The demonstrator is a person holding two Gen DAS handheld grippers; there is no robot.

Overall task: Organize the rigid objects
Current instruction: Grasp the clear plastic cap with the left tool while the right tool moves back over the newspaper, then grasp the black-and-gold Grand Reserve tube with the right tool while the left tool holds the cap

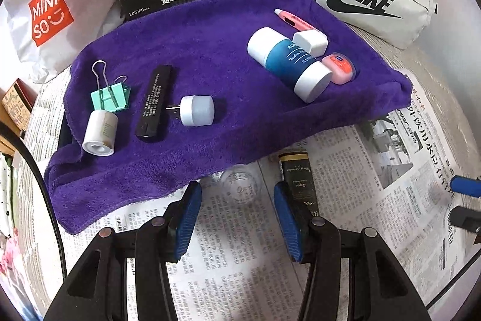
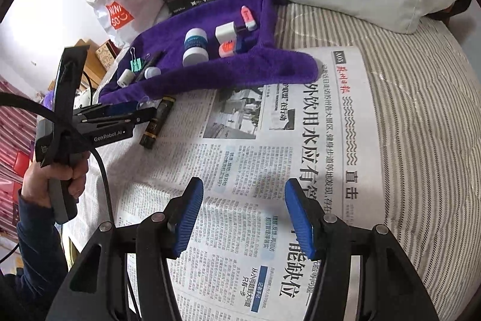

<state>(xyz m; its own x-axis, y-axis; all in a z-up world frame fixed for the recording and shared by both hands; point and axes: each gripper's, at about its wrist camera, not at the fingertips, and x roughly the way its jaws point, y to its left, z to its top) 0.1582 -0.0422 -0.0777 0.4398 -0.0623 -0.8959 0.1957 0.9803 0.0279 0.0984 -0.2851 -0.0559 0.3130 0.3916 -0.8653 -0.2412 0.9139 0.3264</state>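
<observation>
Your left claw (image 1: 237,215) is half open w/ nothing gripped; clear cup (image 1: 239,184) sits just ahead at 12, black tube (image 1: 296,179) at 1. Right claw (image 2: 243,215) also half open, empty, over newspaper (image 2: 240,170).

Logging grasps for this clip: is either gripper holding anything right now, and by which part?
Nothing is held. The left gripper hovers open-jawed over a clear cup on the newspaper; the right gripper is open above bare newspaper.

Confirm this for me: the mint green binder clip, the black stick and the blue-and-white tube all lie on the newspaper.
Not quite. The mint green binder clip, the black stick and the blue-and-white tube all lie on the purple towel, not on the newspaper, which is spread in front of it. The left wrist view shows this.
</observation>
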